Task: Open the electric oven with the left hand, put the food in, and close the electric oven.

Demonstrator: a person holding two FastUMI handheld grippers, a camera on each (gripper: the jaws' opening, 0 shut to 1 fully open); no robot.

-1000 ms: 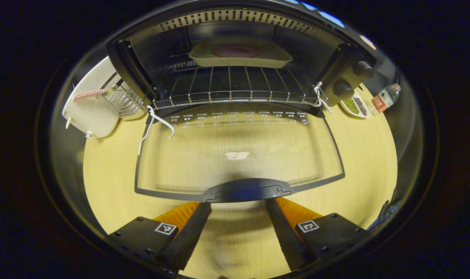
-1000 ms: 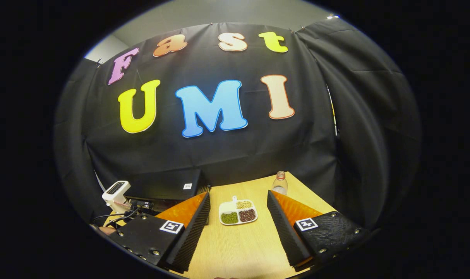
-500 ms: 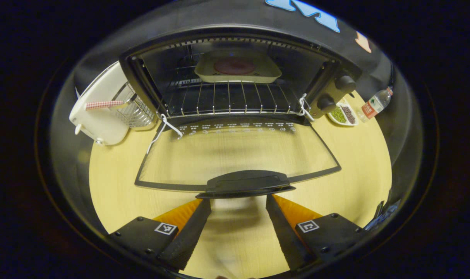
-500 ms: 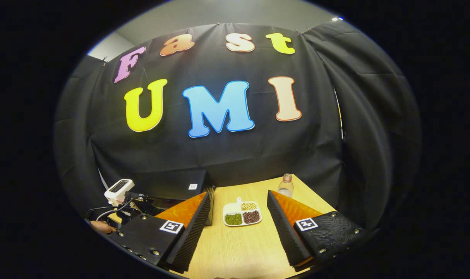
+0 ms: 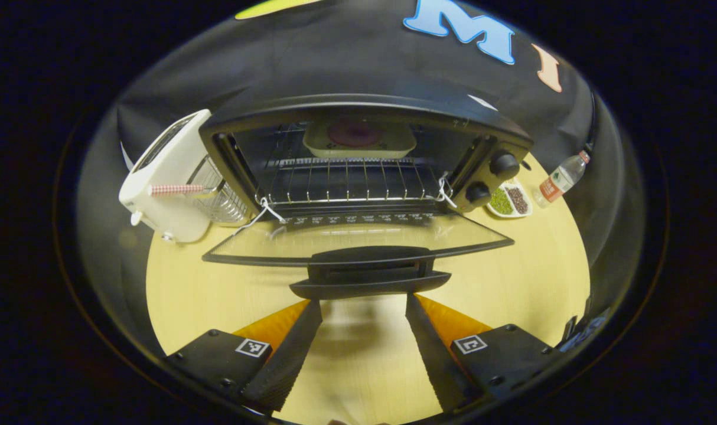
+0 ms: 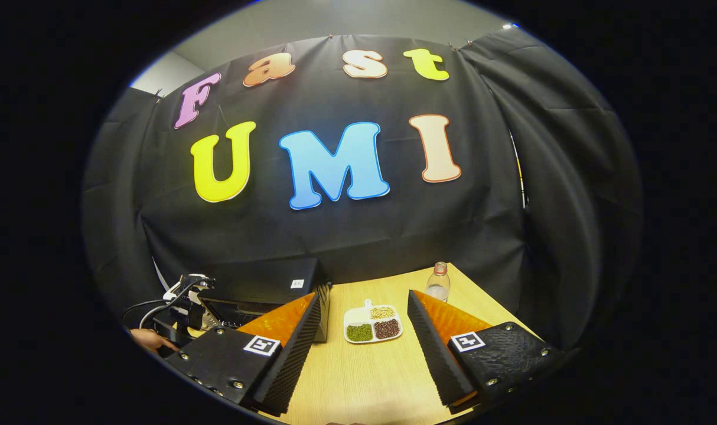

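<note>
Two grippers, both spread wide, nothing between the fingers of either.

Left gripper [image 5: 363, 307] sits low over the desk [image 5: 530, 283], tips just in front of the door handle [image 5: 370, 277] of the electric oven [image 5: 364, 159]; can't tell if they touch it. Oven door [image 5: 358, 239] hangs partway open, glass panel tilted, handle edge toward the camera. White string [image 5: 264, 209] is tied at the door's left hinge corner, another at the right.

Food: pale tray [image 5: 359, 140] with a dark reddish round piece [image 5: 354, 132] on it, inside the oven at the back of the wire rack [image 5: 349, 180].

White toaster [image 5: 166, 177] with a wire basket [image 5: 217, 192] stands just beside the oven's left side, near the desk's far-left corner. To the right of the oven's two knobs [image 5: 491, 177]: divided dish of beans [image 5: 509, 200], then a plastic bottle [image 5: 559, 180] near the far-right edge.

Right gripper [image 6: 364, 319] is held above the desk's right part, pointing at the booth wall. The bean dish shows between its fingers, farther off, untouched; the bottle stands beyond it at the far edge. The oven's dark body is at the left, with a hand [image 6: 149, 339] and cables at the lower-left edge of the right gripper view.
</note>
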